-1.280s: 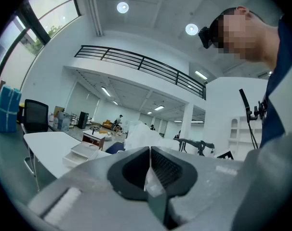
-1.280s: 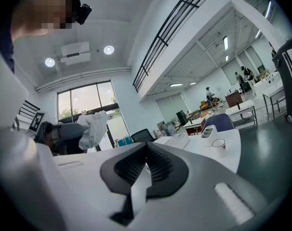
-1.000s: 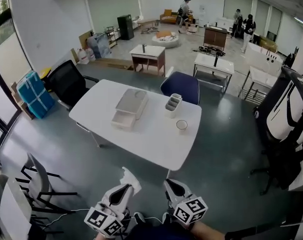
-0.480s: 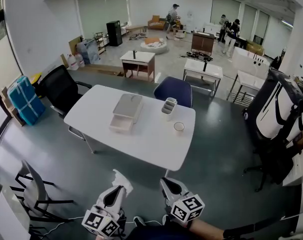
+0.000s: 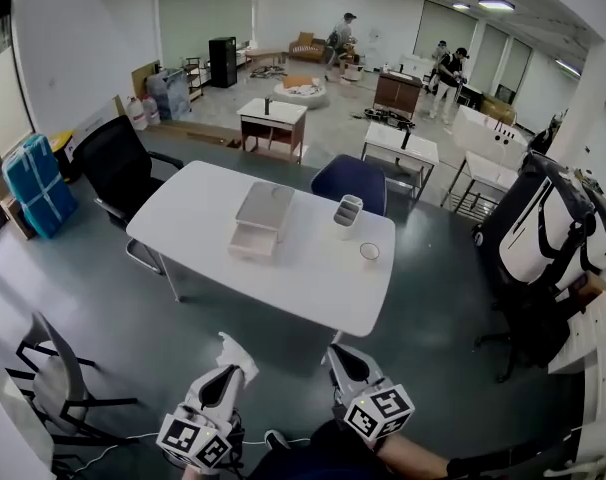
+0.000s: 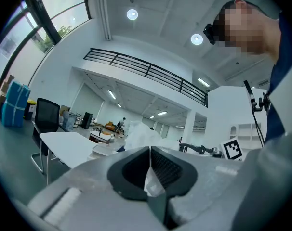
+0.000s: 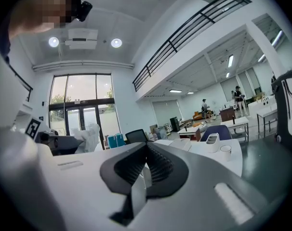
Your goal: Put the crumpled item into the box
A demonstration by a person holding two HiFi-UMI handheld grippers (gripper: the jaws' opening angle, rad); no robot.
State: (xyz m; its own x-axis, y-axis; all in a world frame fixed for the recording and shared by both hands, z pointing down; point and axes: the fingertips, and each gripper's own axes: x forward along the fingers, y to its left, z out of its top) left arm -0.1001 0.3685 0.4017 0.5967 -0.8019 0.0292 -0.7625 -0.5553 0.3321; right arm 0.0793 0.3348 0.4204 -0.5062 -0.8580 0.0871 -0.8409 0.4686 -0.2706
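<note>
A white crumpled paper [image 5: 233, 351] sticks out of my left gripper [image 5: 232, 372], which is shut on it low in the head view, well short of the table. In the left gripper view the paper [image 6: 141, 134] bulges above the closed jaws of the left gripper [image 6: 150, 152]. The box [image 5: 262, 216], pale with a grey lid and an open front tray, lies on the white table [image 5: 203, 223]. My right gripper [image 5: 339, 356] hangs beside the left one, shut with nothing in it. The right gripper view shows the right gripper [image 7: 146, 149] closed and the box [image 7: 188, 144] far off.
On the table stand a white holder [image 5: 348, 215] and a small cup [image 5: 368, 252] right of the box. A black chair [image 5: 111, 168] and a blue chair [image 5: 351, 180] flank the table. A chair frame [image 5: 53, 373] stands at my left, a black-and-white machine [image 5: 548, 238] at right.
The head view has shifted slightly and both grippers sit a bit lower in it. The paper stays clamped in the left gripper; the right stays shut.
</note>
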